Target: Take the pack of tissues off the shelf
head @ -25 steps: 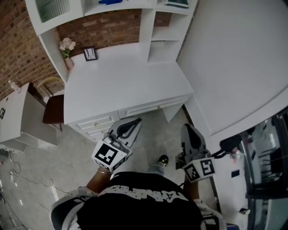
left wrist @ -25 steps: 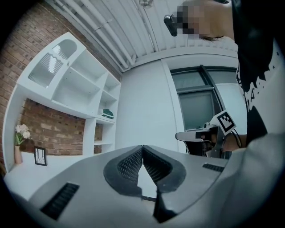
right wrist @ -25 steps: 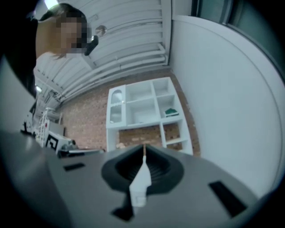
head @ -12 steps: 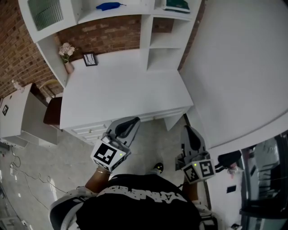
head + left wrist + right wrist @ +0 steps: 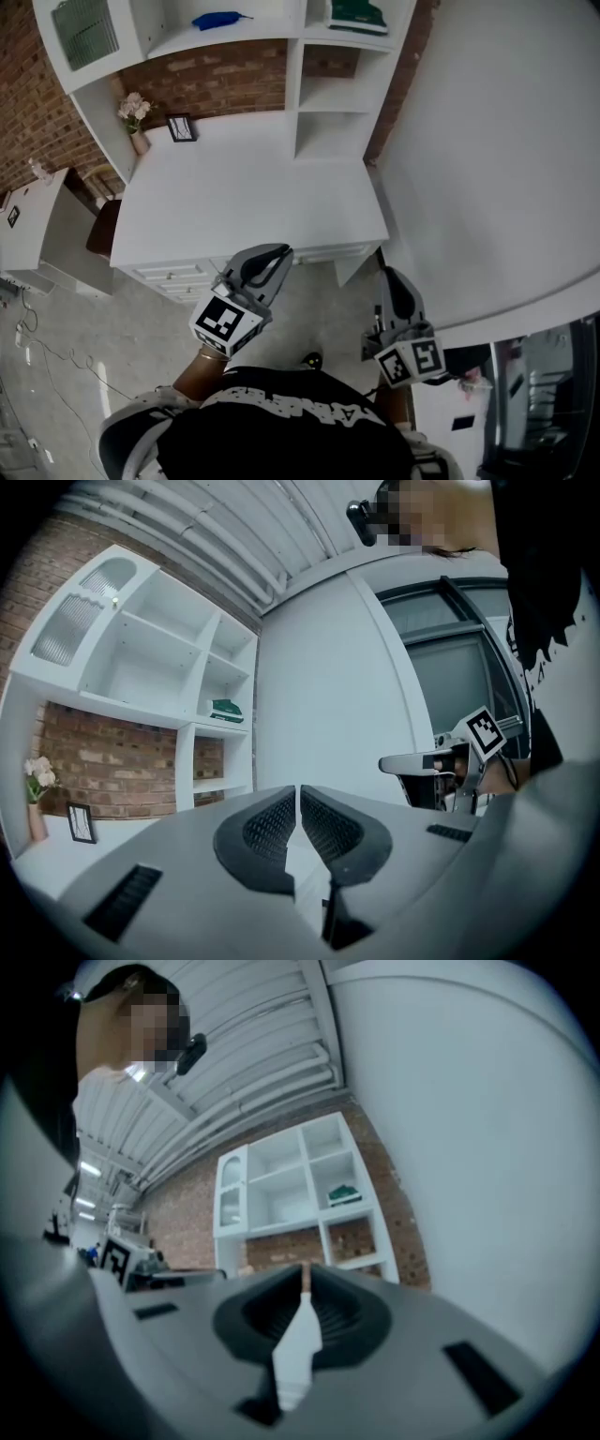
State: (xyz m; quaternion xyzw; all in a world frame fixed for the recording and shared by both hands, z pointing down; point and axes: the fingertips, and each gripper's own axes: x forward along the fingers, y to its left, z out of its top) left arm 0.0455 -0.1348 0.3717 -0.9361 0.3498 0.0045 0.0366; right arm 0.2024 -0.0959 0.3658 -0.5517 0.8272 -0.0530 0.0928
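Observation:
A flat green pack point(image 5: 356, 14) lies on the top right shelf of the white shelf unit point(image 5: 300, 103) above the desk; it also shows in the left gripper view point(image 5: 225, 710) and the right gripper view point(image 5: 343, 1192). My left gripper point(image 5: 272, 253) hangs at the desk's front edge, shut and empty, its dark pads point(image 5: 272, 827) pressed together. My right gripper point(image 5: 392, 281) is held low beside the desk's right corner, also shut with nothing in it. Both are far below the shelf.
A blue object point(image 5: 217, 19) lies on the top middle shelf. On the white desk point(image 5: 244, 197) stand a vase of flowers point(image 5: 134, 112) and a small picture frame point(image 5: 179, 127). A white wall panel point(image 5: 497, 141) closes the right side. A chair point(image 5: 101, 230) and a low white table point(image 5: 37, 234) stand at the left.
The view has shifted so that more of the upper shelves shows, with the green pack and blue object now fuller in view. Both grippers stay shut and low before the desk.

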